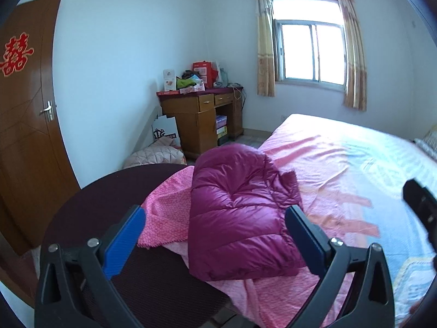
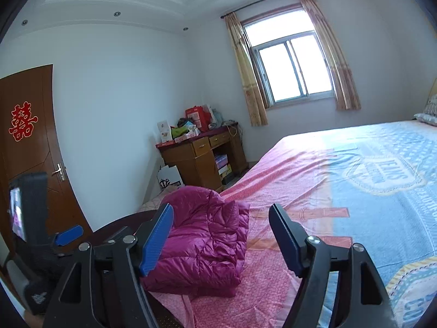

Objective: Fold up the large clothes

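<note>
I see the magenta puffer jacket [image 1: 240, 213] lying folded in a thick bundle on the near corner of the bed [image 1: 355, 169], on its pink-and-blue sheet. My left hand-held gripper [image 1: 215, 235] hangs above it, released, blue fingers [image 1: 125, 240] spread wide and gripping nothing. My right hand-held gripper [image 2: 221, 237] hovers likewise, fingers apart and empty, the jacket just beyond its left finger.

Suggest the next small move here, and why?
Probably pull both grippers back and stop. The jacket lies on the bed as a compact folded bundle, and the left gripper and right gripper both hover above it with jaws open and empty. If any edge looks loose, a light press on top would tidy it.
</note>
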Available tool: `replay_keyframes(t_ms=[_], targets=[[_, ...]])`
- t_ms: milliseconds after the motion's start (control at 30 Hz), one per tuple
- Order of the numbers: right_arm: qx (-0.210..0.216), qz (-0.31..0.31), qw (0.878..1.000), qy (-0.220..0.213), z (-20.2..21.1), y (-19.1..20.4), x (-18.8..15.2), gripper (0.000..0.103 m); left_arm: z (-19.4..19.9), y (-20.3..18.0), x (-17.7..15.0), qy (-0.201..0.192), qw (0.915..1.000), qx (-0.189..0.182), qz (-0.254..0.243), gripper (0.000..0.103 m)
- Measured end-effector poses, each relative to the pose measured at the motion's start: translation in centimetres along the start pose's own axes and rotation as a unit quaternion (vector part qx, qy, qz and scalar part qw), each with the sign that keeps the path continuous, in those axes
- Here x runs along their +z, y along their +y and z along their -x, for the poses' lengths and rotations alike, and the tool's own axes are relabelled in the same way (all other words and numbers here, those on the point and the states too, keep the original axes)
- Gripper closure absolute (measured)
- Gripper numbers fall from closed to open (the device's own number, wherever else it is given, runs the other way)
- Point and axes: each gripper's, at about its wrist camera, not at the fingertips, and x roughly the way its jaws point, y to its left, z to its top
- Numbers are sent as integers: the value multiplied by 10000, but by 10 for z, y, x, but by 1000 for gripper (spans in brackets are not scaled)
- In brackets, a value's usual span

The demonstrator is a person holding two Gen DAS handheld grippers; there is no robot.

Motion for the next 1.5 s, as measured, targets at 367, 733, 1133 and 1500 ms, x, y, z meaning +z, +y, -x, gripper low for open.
replay_keyframes(t_ms=[367,733,1133,1500], targets=[[-1,98,9999,52,-2,3,-4,26,-7,-9,-7,41,9995,219,-213,0],[-50,138,9998,151,-4,3,-7,26,-2,-18,-10,3,9991,236,-360,0],[-69,111,9998,152,-3,1,-8,25,-4,-17,-11,49,9993,231,-304,0],[-84,79,9998,173,-4,-1,-11,25,-6,-18,-11,70,9991,281,-316,0]])
